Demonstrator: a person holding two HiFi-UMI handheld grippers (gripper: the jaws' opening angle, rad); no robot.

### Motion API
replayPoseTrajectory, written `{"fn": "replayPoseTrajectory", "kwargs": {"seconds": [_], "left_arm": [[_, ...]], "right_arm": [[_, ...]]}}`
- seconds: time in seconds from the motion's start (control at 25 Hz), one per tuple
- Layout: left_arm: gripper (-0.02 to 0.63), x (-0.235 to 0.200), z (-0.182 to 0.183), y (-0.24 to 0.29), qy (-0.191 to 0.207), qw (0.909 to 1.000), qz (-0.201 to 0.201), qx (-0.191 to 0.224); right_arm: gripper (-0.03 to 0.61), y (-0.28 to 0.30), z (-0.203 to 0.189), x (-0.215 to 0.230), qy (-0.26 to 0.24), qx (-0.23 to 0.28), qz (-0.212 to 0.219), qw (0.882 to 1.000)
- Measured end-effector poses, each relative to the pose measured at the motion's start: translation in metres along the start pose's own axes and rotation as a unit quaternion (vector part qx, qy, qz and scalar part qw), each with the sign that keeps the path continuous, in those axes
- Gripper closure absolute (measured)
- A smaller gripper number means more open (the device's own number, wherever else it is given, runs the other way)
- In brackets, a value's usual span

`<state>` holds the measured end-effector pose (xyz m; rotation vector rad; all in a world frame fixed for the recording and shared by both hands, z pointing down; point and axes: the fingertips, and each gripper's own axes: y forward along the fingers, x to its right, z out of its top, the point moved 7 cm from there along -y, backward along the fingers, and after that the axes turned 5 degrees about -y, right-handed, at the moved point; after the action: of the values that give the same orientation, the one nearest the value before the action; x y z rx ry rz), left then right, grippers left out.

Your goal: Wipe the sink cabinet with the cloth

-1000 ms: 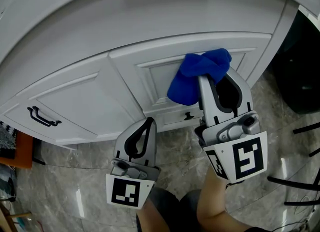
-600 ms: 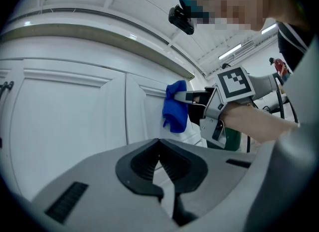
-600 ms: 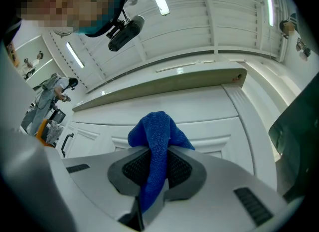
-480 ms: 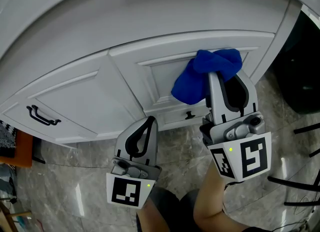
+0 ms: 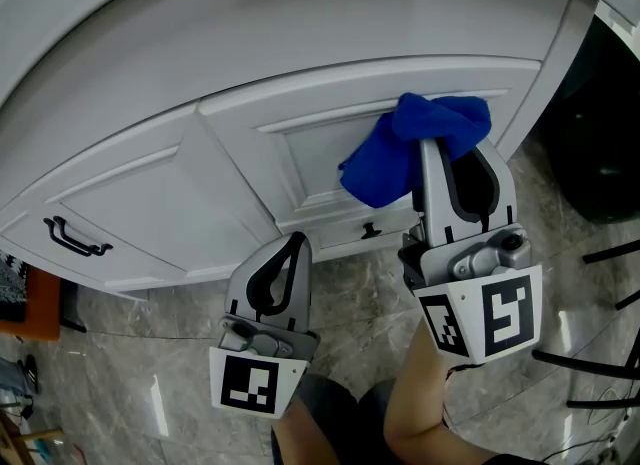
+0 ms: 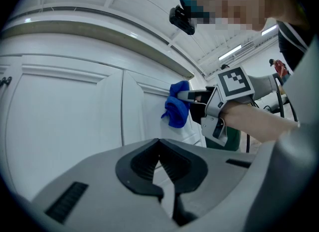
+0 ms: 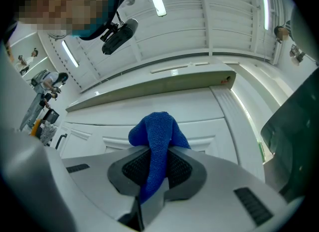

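One second has carried the cloth (image 5: 400, 158), pinched in the right gripper's (image 5: 445, 153) closed fingers, rightward across the sink cabinet (image 5: 150, 203) door, so wiping looks under way. The left gripper (image 5: 292, 245) hangs below the cabinet, fingers together on nothing.

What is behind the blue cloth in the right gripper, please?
Behind the blue cloth, clamped in the right gripper, is the recessed panel of the white cabinet door. The patch of panel behind the cloth is covered and cannot be seen.
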<state>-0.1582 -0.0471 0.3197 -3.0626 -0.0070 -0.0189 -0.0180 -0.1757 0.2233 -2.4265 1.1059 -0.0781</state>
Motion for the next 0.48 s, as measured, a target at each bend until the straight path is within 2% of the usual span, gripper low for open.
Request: {"fn": "replayPoseTrajectory", "kwargs": {"seconds": [0.12, 0.28, 0.48], "left_arm": [[0.609, 0.003, 0.000, 0.002, 0.000, 1.0000, -0.003, 0.000], [0.609, 0.004, -0.002, 0.004, 0.000, 1.0000, -0.002, -0.001], [0.609, 0.010, -0.004, 0.012, 0.000, 1.0000, -0.006, 0.002]], "right_arm": [[0.518, -0.005, -0.001, 0.010, 0.007, 0.007, -0.032, 0.999], [0.518, -0.020, -0.004, 0.039, -0.005, 0.000, -0.111, 0.994], [0.518, -0.025, -0.009, 0.055, -0.017, -0.003, -0.107, 0.994]]}}
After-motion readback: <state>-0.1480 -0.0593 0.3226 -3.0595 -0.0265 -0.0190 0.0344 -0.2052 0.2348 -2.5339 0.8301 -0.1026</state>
